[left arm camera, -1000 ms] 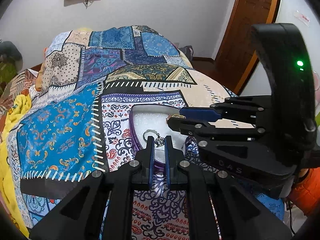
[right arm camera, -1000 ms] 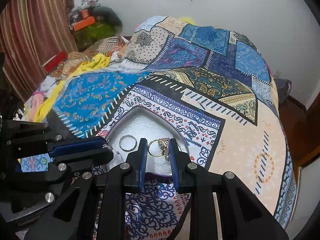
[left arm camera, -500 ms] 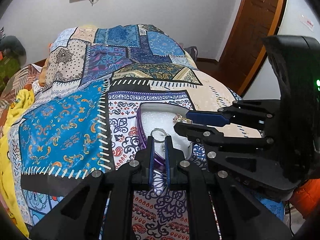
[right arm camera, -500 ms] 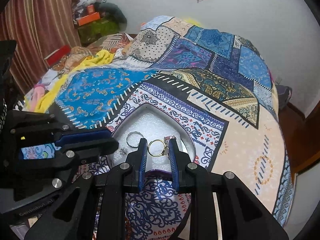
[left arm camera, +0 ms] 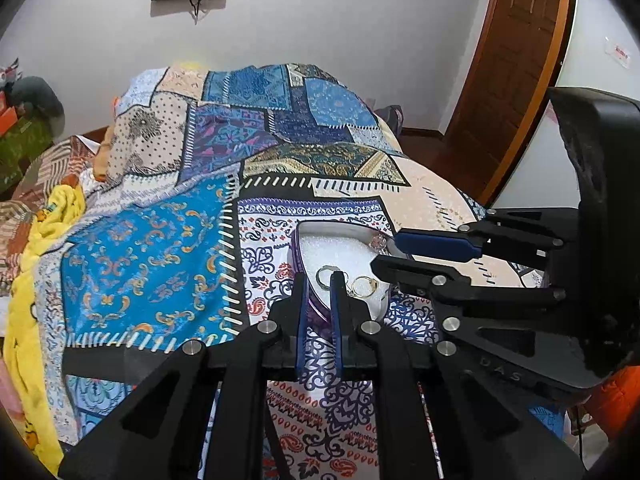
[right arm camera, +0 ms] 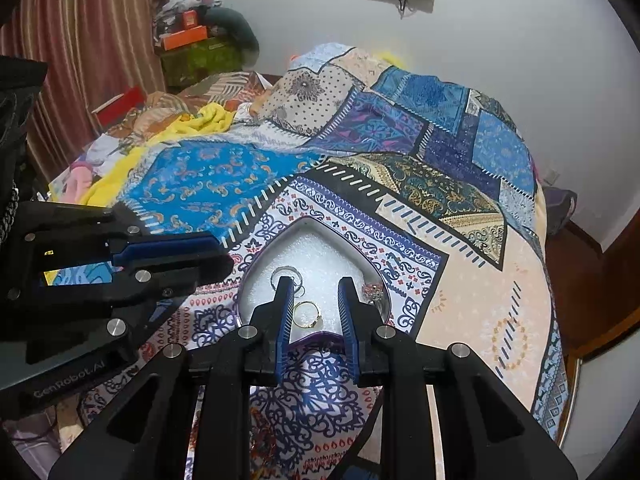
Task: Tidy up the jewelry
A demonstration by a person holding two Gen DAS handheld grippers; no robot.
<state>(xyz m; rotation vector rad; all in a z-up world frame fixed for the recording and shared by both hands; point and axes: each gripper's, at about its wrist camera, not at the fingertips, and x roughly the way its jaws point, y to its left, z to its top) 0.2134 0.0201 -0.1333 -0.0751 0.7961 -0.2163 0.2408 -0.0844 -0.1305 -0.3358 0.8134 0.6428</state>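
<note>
A heart-shaped jewelry box [right arm camera: 308,222] with white foam lining lies open on the patchwork bedspread [right arm camera: 208,180]; it also shows in the left wrist view [left arm camera: 298,240]. Inside lie a gold ring [right arm camera: 306,314] [left arm camera: 365,286], a silver ring [right arm camera: 286,274] [left arm camera: 325,272] and a sparkly stone ring [right arm camera: 372,291] [left arm camera: 378,243]. My right gripper [right arm camera: 314,304] is open above the gold ring and holds nothing. My left gripper [left arm camera: 318,294] has its fingers a narrow gap apart, empty, at the box's near rim, just before the silver ring.
The bed fills the view, with yellow cloth [left arm camera: 36,264] and piled clothes on its left side. A wooden door [left arm camera: 508,68] stands at the right. A shelf of clutter [right arm camera: 196,44] and a striped curtain [right arm camera: 80,40] are at the far left.
My right gripper opened and let go of the gold ring, which now lies on the foam. Both grippers drew back and up from the box; the left one no longer holds jewelry.
</note>
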